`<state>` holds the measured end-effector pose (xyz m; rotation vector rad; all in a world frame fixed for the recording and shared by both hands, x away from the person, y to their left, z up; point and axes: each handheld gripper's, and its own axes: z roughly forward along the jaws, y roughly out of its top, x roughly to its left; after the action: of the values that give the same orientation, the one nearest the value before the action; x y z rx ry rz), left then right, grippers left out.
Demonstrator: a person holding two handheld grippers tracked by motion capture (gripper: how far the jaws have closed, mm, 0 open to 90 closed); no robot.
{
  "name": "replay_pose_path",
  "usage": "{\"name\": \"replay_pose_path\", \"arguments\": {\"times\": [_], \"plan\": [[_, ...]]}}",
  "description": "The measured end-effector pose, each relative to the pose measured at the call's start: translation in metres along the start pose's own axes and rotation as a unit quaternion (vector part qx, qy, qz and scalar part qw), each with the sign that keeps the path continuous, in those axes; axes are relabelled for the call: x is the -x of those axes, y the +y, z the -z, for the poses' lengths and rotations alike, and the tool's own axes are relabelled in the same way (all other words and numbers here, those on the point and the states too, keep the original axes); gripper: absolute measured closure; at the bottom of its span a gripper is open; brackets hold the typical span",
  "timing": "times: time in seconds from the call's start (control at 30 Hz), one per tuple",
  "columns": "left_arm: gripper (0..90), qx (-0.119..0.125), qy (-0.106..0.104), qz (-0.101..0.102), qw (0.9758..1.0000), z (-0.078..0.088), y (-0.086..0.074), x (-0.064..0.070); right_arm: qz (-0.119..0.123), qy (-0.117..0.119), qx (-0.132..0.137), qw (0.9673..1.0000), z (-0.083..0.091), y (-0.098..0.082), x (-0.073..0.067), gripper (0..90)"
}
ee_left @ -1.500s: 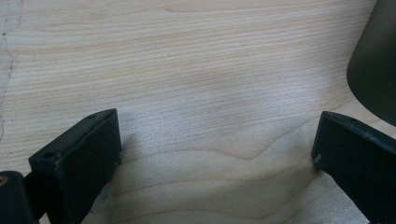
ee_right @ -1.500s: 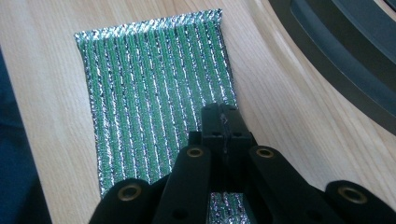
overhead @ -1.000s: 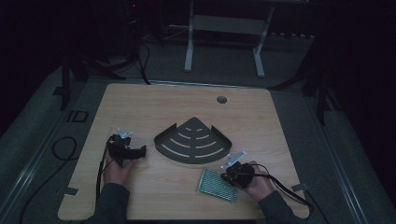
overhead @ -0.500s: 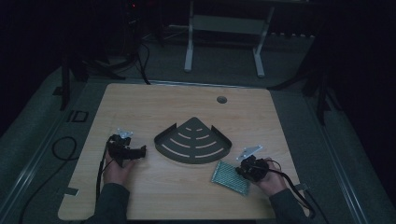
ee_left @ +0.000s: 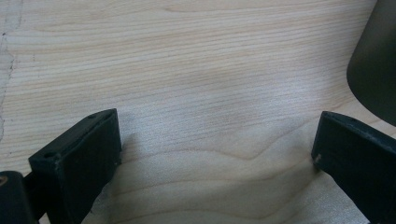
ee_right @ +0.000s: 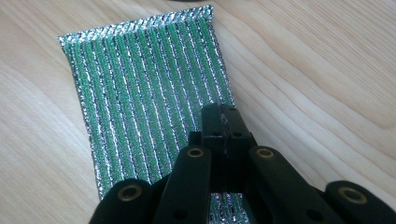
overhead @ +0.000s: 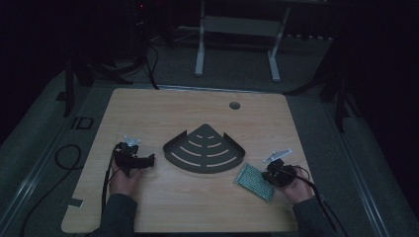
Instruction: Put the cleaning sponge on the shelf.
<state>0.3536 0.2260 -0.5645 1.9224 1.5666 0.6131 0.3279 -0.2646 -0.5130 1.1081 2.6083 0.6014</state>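
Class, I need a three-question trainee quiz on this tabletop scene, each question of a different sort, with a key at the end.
1. True or false: the left tool is open over bare table.
2. Multiple choice: the right tool is (a) open above the pad, (b) shut on the pad, (c) resting in the tray.
3. Fill in: the green and silver pad lies on the table to the ______ of the dark tray in the high view.

Key
1. True.
2. b.
3. Right.
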Motion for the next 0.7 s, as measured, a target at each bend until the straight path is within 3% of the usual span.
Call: {"name": "replay_pose_path", "arguments": {"times": [0.17, 0.37, 0.57, 0.7], "plan": [[1.8, 0.000, 0.001, 0.000, 1.0000, 0.000, 0.000, 0.000, -0.015, -0.003, -0.009, 0.9998, 0.003, -0.005, 0.004, 90.0], [1.8, 0.000, 0.001, 0.000, 1.0000, 0.000, 0.000, 0.000, -0.013, 0.006, -0.008, 0.9999, 0.009, -0.007, 0.001, 89.4], [1.7, 0.000, 0.000, 0.000, 1.0000, 0.000, 0.000, 0.000, -0.021, 0.008, -0.002, 0.9997, 0.014, 0.000, 0.006, 86.8], [1.8, 0.000, 0.000, 0.000, 1.0000, 0.000, 0.000, 0.000, -0.022, 0.019, -0.017, 0.9994, 0.013, 0.010, 0.011, 81.0]]}}
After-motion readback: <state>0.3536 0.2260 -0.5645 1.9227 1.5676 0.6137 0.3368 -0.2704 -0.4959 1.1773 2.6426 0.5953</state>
